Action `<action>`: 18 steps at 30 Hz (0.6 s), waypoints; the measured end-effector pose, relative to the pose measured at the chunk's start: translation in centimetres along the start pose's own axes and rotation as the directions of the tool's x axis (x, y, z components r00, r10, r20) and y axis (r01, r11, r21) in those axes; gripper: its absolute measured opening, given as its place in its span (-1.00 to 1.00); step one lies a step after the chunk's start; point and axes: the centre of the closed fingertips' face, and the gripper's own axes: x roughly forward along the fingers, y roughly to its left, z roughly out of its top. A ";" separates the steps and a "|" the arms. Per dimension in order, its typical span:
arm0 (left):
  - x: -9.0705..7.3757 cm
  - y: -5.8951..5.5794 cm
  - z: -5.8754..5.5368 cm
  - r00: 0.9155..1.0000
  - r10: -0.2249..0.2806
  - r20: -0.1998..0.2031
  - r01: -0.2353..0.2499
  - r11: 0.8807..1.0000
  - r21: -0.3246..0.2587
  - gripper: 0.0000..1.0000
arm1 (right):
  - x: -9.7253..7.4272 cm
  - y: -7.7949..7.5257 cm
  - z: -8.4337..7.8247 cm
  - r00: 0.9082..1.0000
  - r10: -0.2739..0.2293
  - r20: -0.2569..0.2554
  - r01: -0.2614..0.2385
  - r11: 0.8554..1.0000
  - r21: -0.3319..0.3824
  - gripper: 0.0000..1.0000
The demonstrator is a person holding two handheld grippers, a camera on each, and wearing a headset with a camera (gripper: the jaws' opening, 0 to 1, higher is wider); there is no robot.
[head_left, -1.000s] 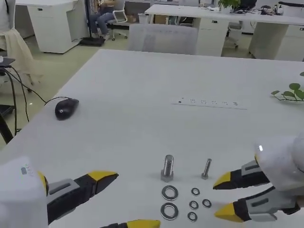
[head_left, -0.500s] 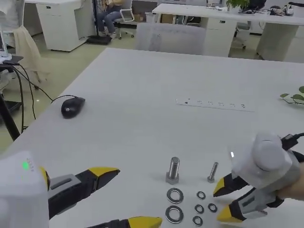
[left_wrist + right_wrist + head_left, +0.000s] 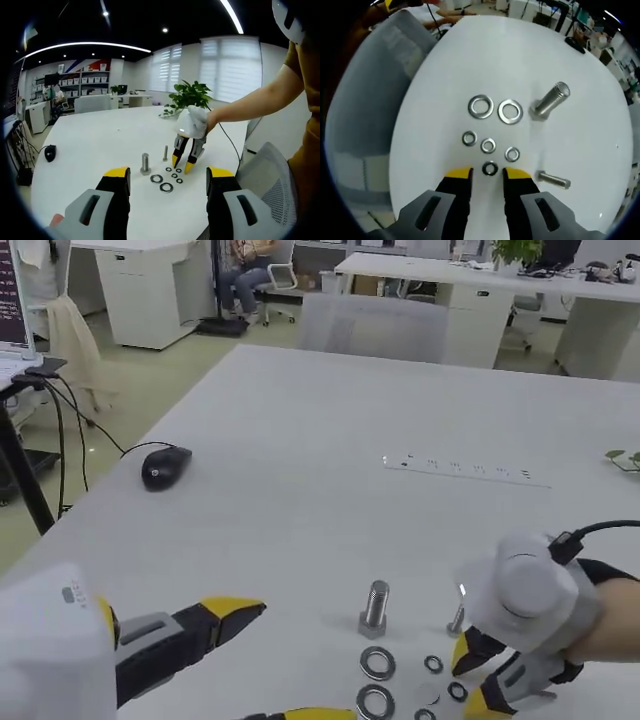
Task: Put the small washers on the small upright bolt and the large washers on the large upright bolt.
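Right gripper (image 3: 487, 172), jaws parted, straddled one small washer (image 3: 490, 168) near the desk's (image 3: 485, 55) front edge. Three more lay just beyond, then two large washers (image 3: 480, 106) beside the large bolt (image 3: 550, 101). The small bolt (image 3: 554, 179) stood nearby. Left gripper (image 3: 169, 174) hung released, well apart.

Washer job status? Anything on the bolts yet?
Done: nothing; large bolt and small bolt are bare. In hand: right tool, open, straddles one small washer, not gripped. Left: that one, three other small washers, two large washers. Left tool open, empty.
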 end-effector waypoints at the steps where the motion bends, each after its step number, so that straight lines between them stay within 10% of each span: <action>1: 0.0 0.0 0.0 1.000 0.002 0.000 -0.002 1.000 0.000 0.21 | 0.0 0.0 0.0 1.000 0.003 -0.001 -0.003 1.000 0.000 -0.48; 18: -0.4 0.0 0.1 1.000 0.017 -0.002 -0.017 1.000 0.004 0.22 | -0.1 -0.3 0.4 1.000 -0.021 0.016 0.021 1.000 0.004 -0.70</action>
